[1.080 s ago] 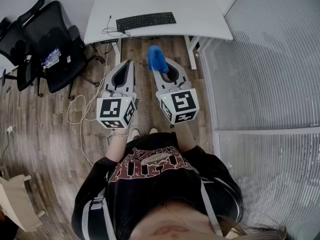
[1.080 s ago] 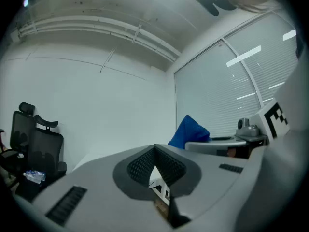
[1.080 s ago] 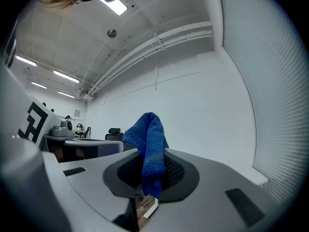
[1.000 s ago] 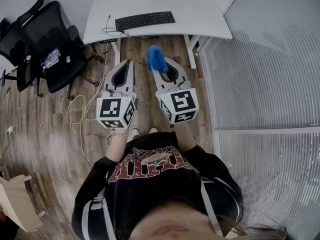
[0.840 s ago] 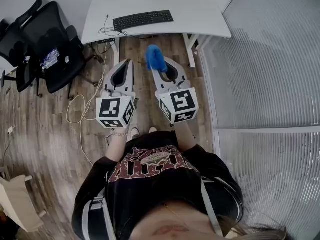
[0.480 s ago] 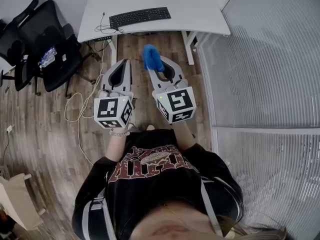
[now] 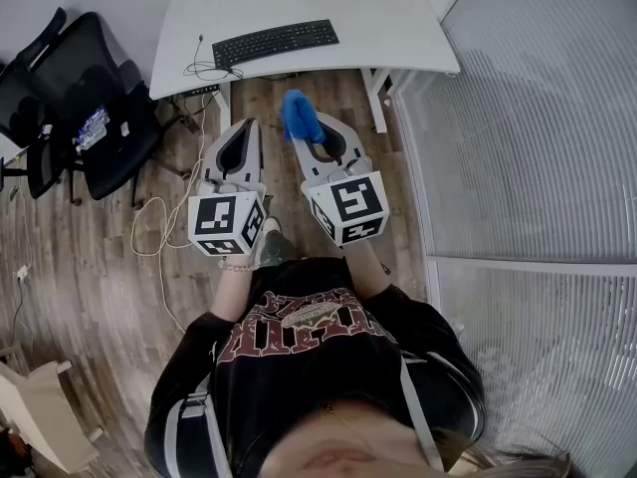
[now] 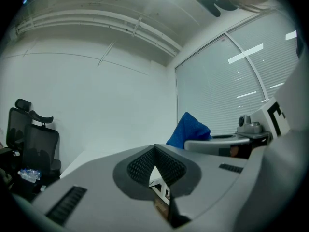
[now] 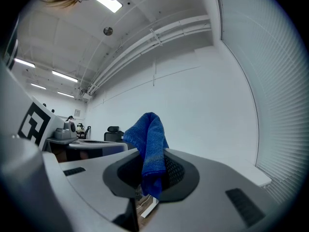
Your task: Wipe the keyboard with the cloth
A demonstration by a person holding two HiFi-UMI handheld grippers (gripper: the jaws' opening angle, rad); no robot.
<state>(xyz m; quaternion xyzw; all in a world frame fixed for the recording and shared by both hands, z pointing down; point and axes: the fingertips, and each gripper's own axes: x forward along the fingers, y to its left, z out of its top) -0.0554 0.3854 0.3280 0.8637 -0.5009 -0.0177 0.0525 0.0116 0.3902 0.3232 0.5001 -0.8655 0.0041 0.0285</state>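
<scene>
As desk point(image 7: 398, 28) drifts left, right tongs point(image 7: 301, 139) still pinching cloth point(image 7: 299, 116), left tongs point(image 7: 247, 124) closed.

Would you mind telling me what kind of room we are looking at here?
Most likely an office: a white desk with a black keyboard, black office chairs, and a wall of blinds.

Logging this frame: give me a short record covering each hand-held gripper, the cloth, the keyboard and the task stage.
left hand-held gripper: jaws together, nothing between them
right hand-held gripper: shut on cloth
cloth: blue, sticks up from the right jaws
keyboard: on desk, ahead of both grippers, untouched
task stage: wiping not yet begun; cloth held in the air short of the desk
</scene>
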